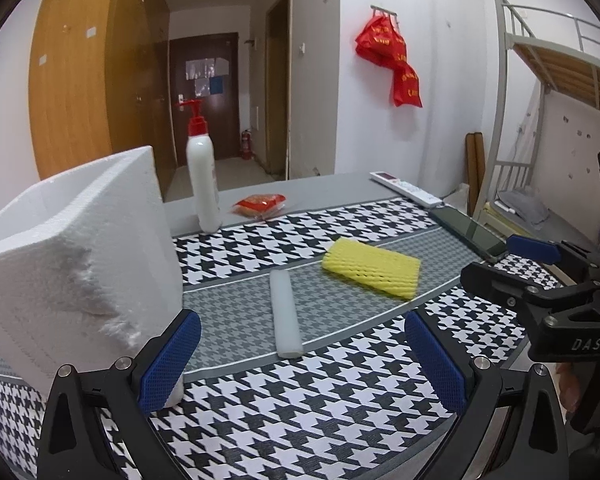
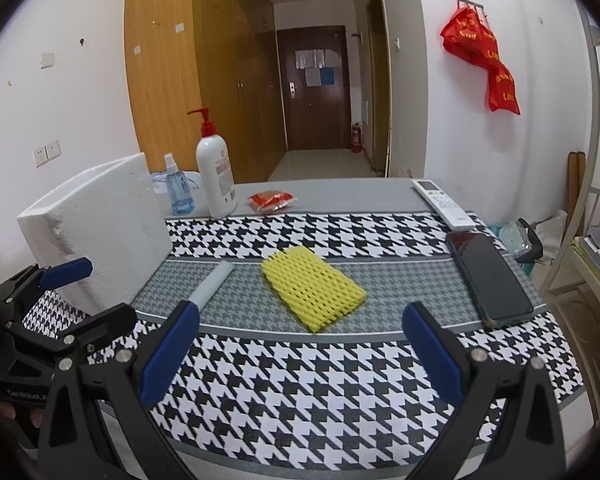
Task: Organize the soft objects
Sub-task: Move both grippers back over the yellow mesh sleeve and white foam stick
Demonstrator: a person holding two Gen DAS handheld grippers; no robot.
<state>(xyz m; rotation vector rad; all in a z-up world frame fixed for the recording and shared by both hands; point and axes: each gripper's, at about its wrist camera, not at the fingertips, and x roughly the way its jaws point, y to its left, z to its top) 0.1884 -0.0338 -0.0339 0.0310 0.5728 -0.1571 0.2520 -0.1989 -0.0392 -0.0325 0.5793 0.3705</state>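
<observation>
My left gripper and right gripper are both spread wide, holding nothing. The yellow net and white tube lie mid-table, near the foam box. Both look light and squishy, so I would pinch each softly across its middle.

My blue finger pads look textured; the foam box rough and matt, the phone glossy.
</observation>
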